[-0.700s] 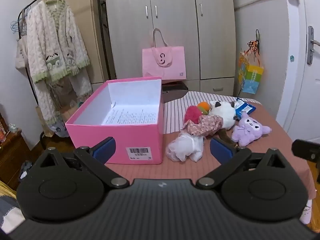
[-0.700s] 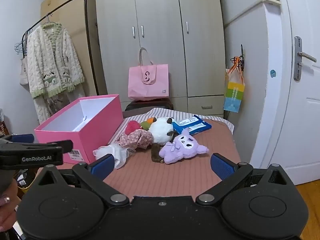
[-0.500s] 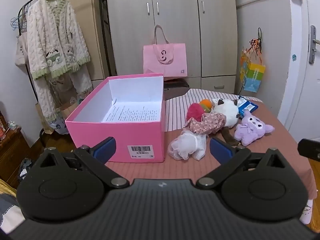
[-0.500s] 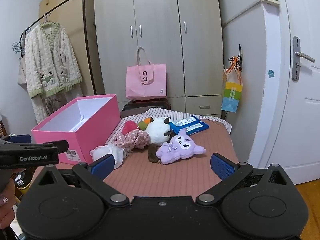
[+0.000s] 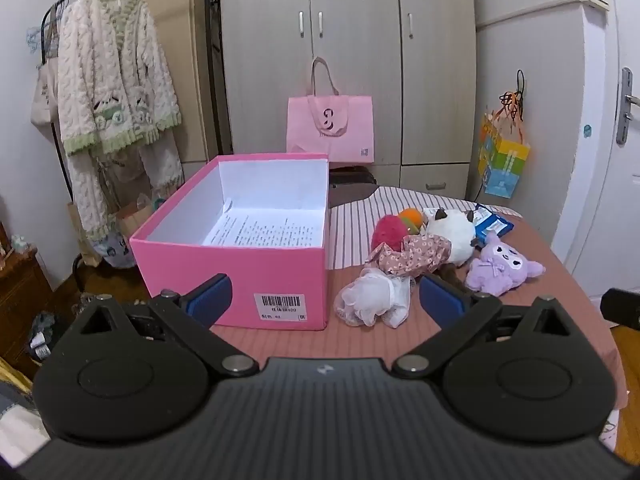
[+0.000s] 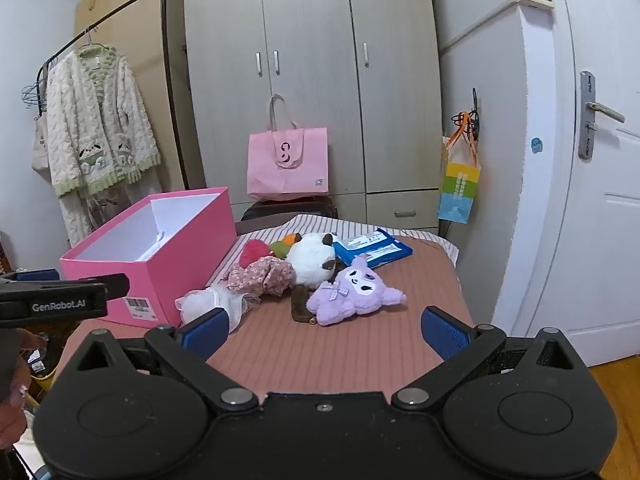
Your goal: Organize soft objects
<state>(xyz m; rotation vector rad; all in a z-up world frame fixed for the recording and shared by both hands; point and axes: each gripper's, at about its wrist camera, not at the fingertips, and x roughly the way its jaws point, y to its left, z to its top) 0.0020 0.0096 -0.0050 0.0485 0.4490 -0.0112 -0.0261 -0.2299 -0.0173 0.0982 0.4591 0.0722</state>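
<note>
Here, open pink cardboard box (image 5: 248, 264) sat on table | soft toys heaped just right of box: white frilly cloth (image 5: 374, 294), purple plush (image 6: 354, 290) | left gripper (image 5: 324, 300) and right gripper (image 6: 324, 330) both spread apart, holding nothing.

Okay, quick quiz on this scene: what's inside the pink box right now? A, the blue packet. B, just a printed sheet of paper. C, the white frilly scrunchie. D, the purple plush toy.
B: the left wrist view looks into the pink box and shows only a printed sheet on its floor, while the purple plush, white scrunchie and blue packet all lie on the table outside it.
</note>
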